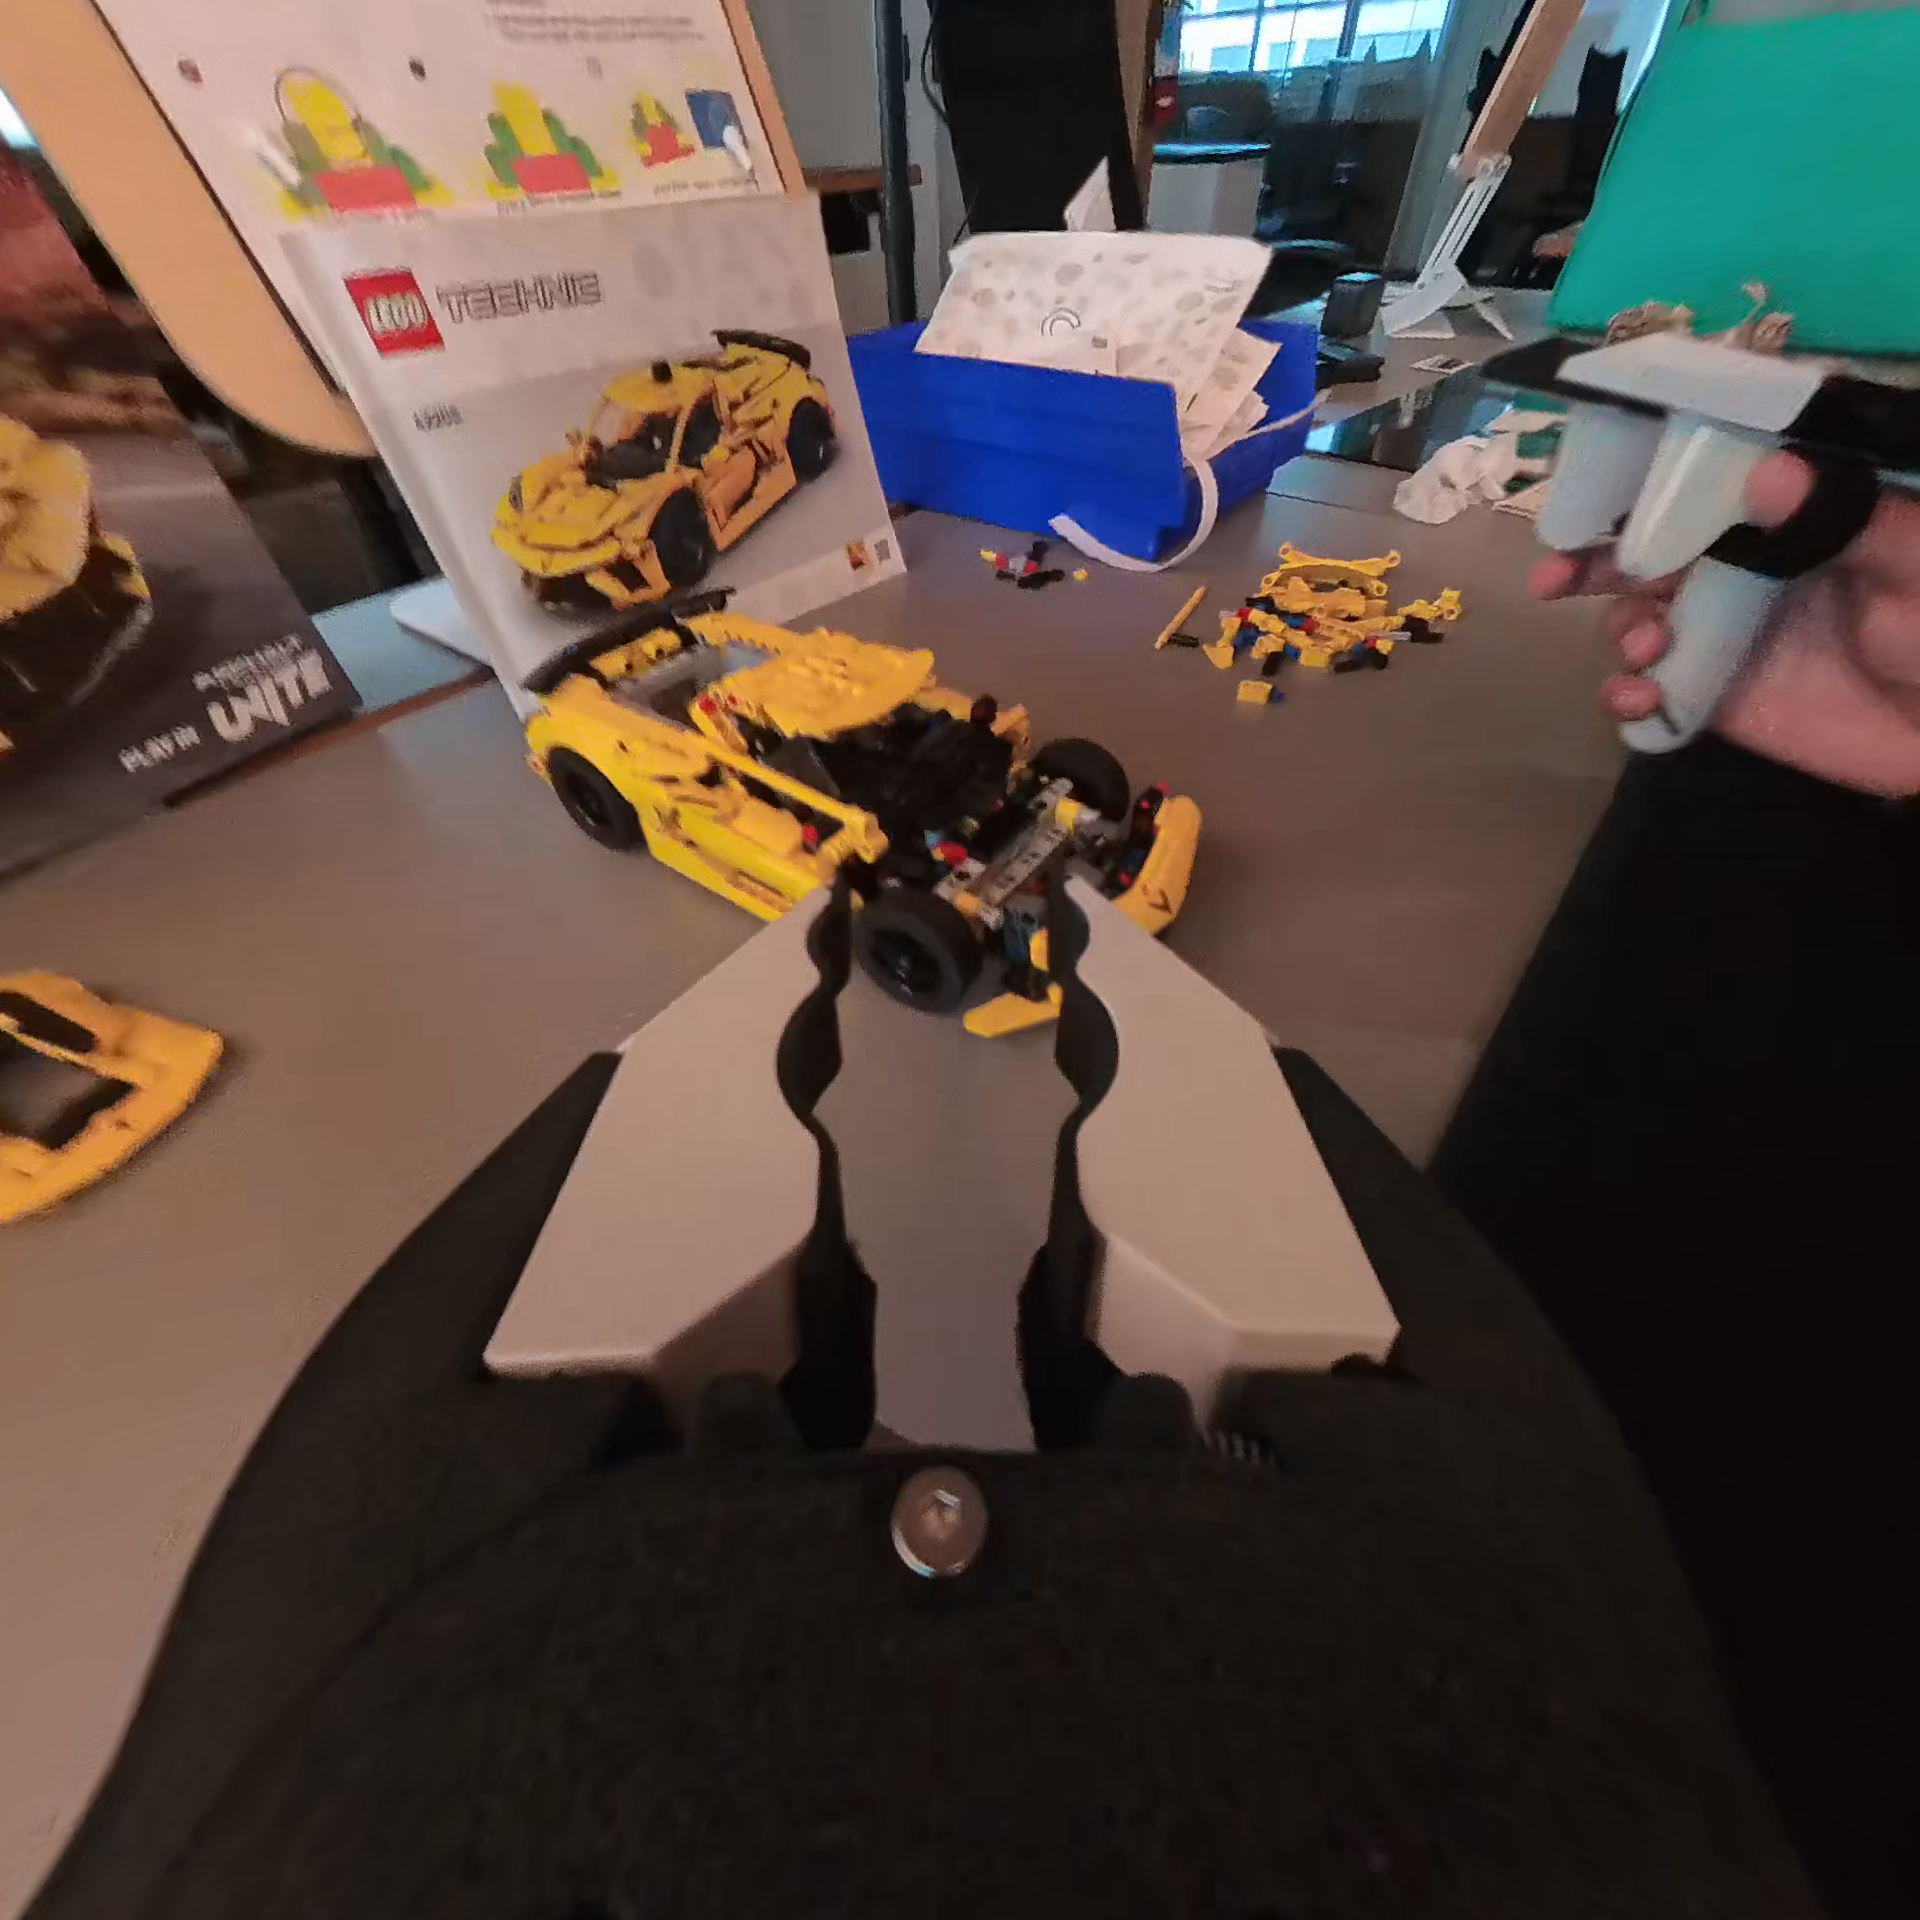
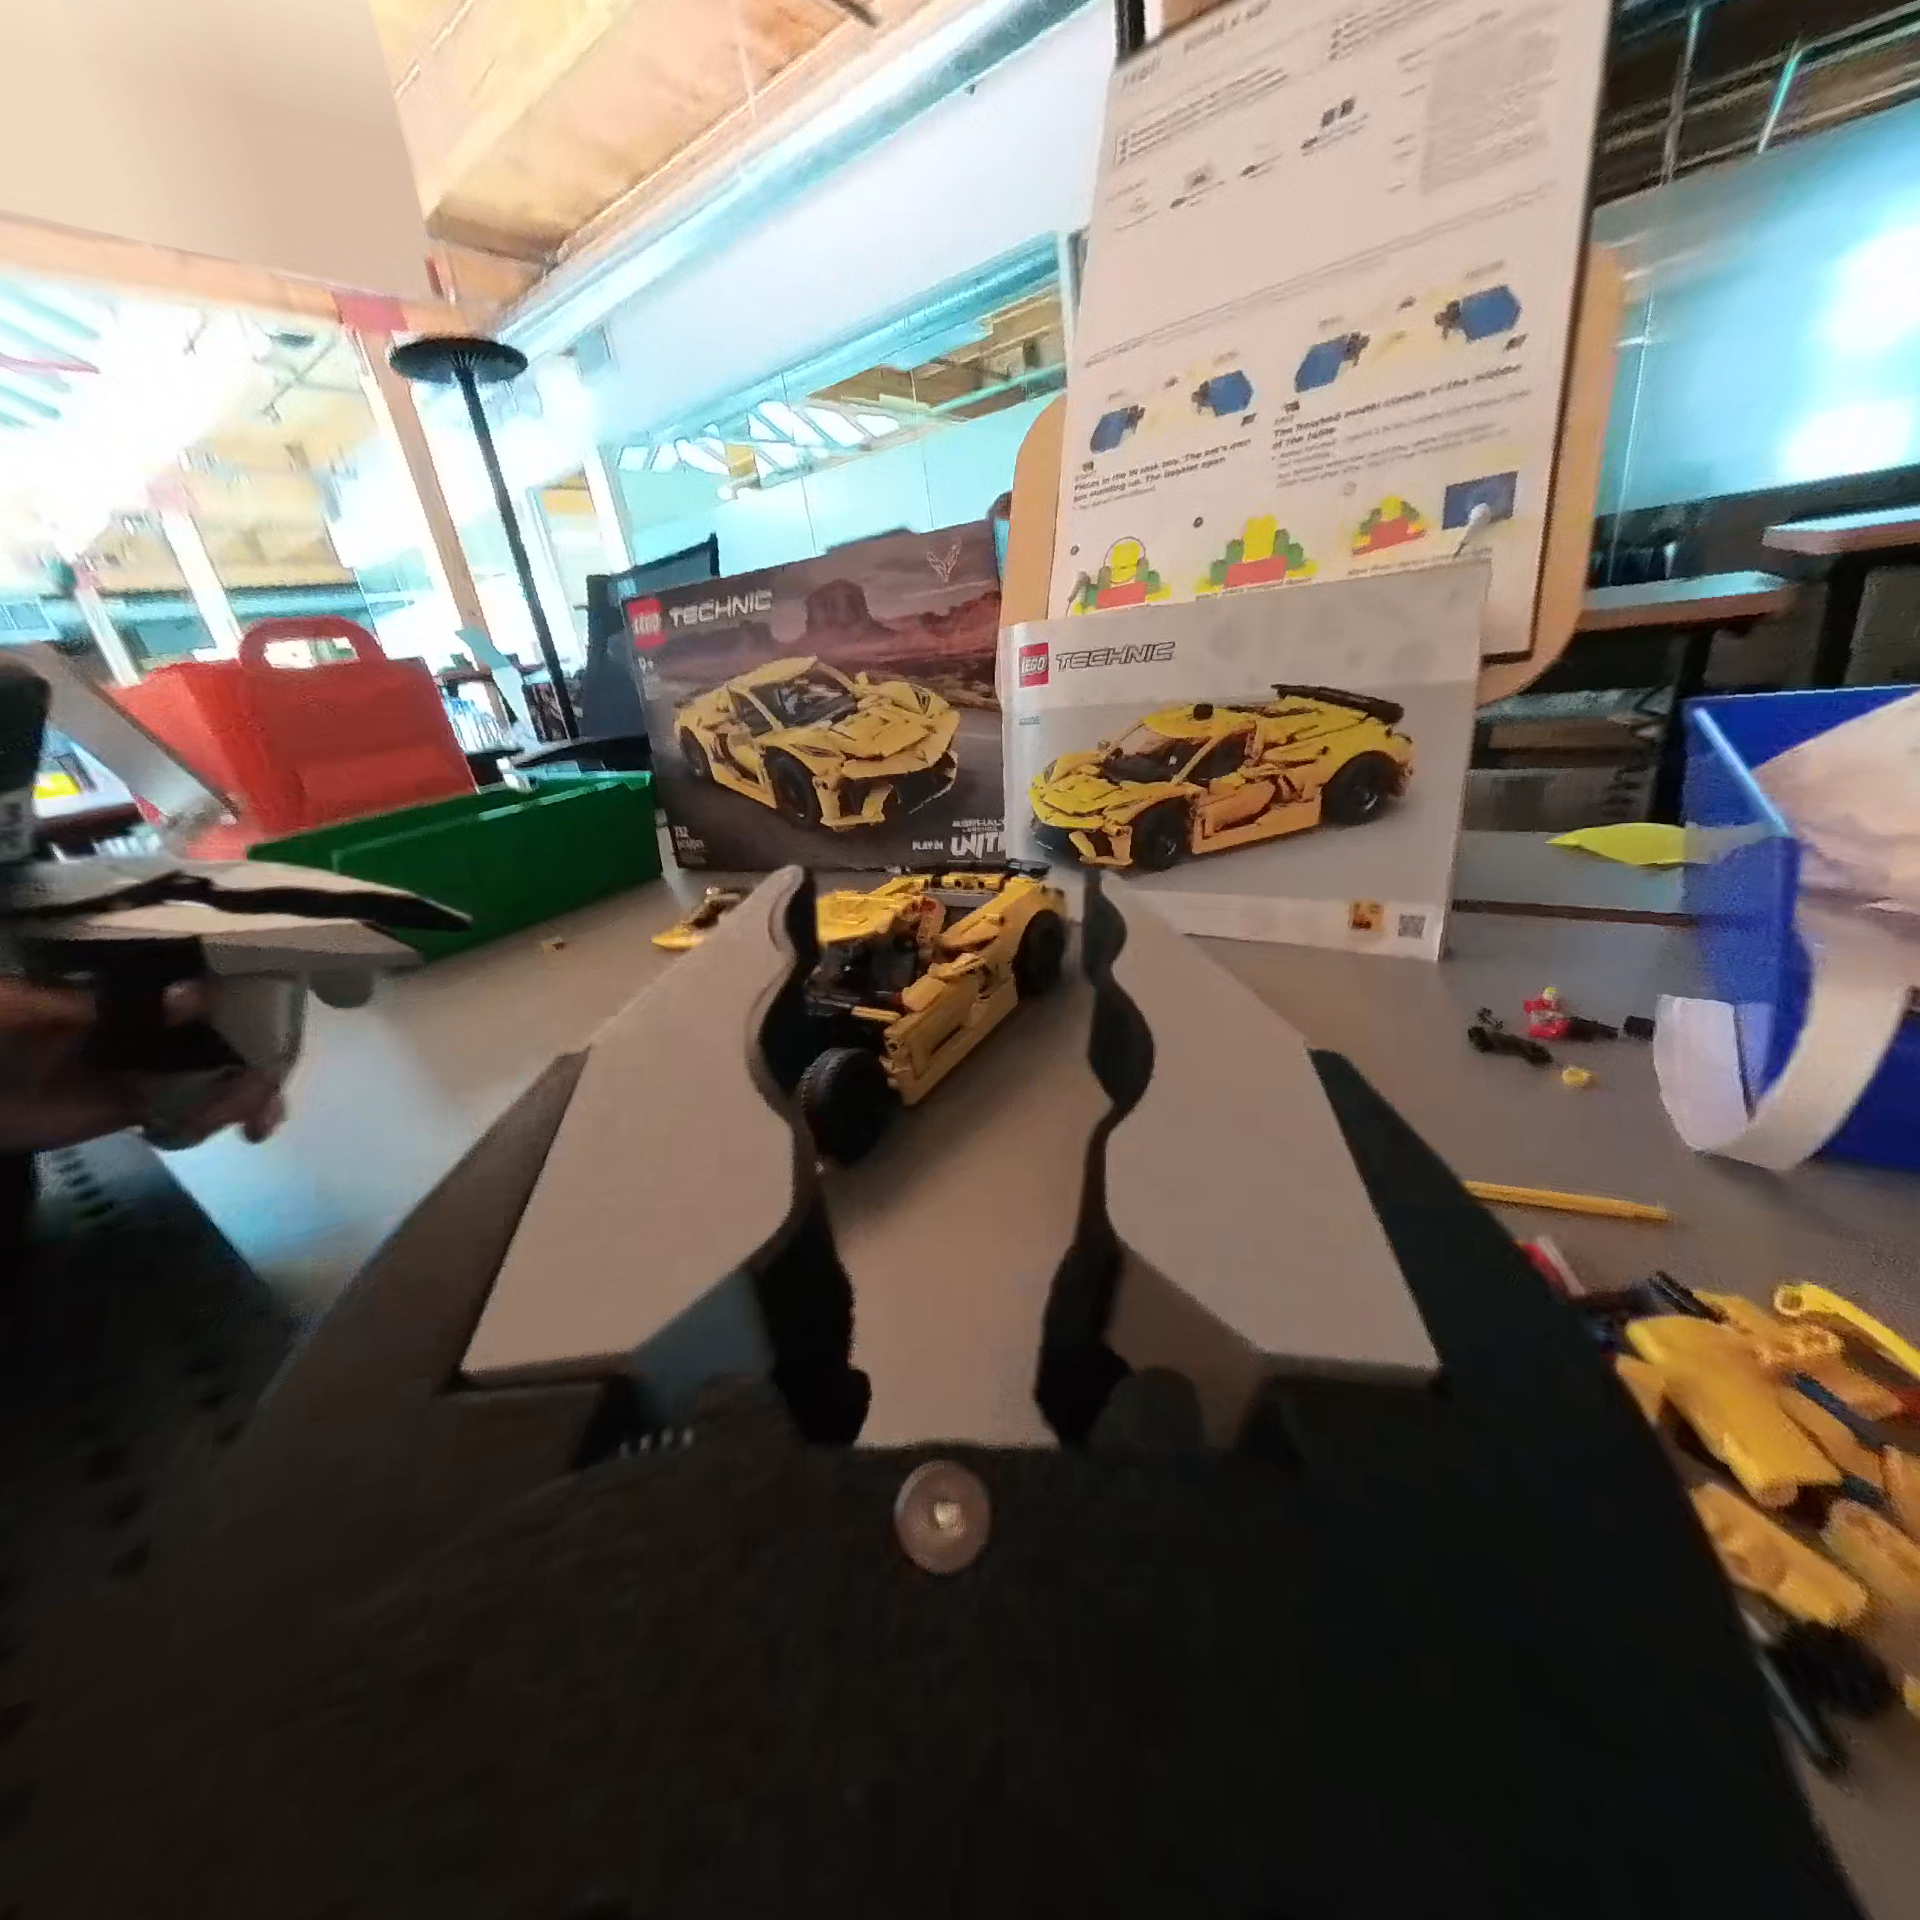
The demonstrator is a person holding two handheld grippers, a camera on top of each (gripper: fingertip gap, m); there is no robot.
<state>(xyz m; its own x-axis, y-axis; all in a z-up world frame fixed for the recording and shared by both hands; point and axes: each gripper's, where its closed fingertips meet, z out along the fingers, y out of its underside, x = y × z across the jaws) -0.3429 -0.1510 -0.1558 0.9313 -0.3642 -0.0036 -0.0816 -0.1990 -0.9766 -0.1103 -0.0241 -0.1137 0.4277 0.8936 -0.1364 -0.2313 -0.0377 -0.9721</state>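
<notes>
A partly built yellow brick car (image 1: pixel 831 769) stands on the grey table (image 1: pixel 364 935), its front end stripped to the frame. My left gripper (image 1: pixel 948 904) is open and empty, its tips just short of the car's front wheel (image 1: pixel 914 951). In the right wrist view the same car (image 2: pixel 935 977) shows between the fingers of my right gripper (image 2: pixel 945 914), which is open and empty and held above the table. The right gripper (image 1: pixel 1662 488), held by a hand, shows at the right of the left wrist view. The left gripper (image 2: pixel 312 914) shows at the left of the right wrist view.
A loose yellow body panel (image 1: pixel 83 1081) lies at left. A pile of yellow parts (image 1: pixel 1320 613) lies at right, also in the right wrist view (image 2: pixel 1766 1434). An instruction booklet (image 1: pixel 623 436), the set's box (image 2: pixel 821 717), a blue bin (image 1: pixel 1060 436), a green bin (image 2: pixel 499 842) and a red bag (image 2: pixel 301 717) stand behind. Spacing between my two grippers at the tips: around 25 cm. From the left gripper's tips to the loose yellow body panel (image 1: pixel 83 1081) is close to 25 cm.
</notes>
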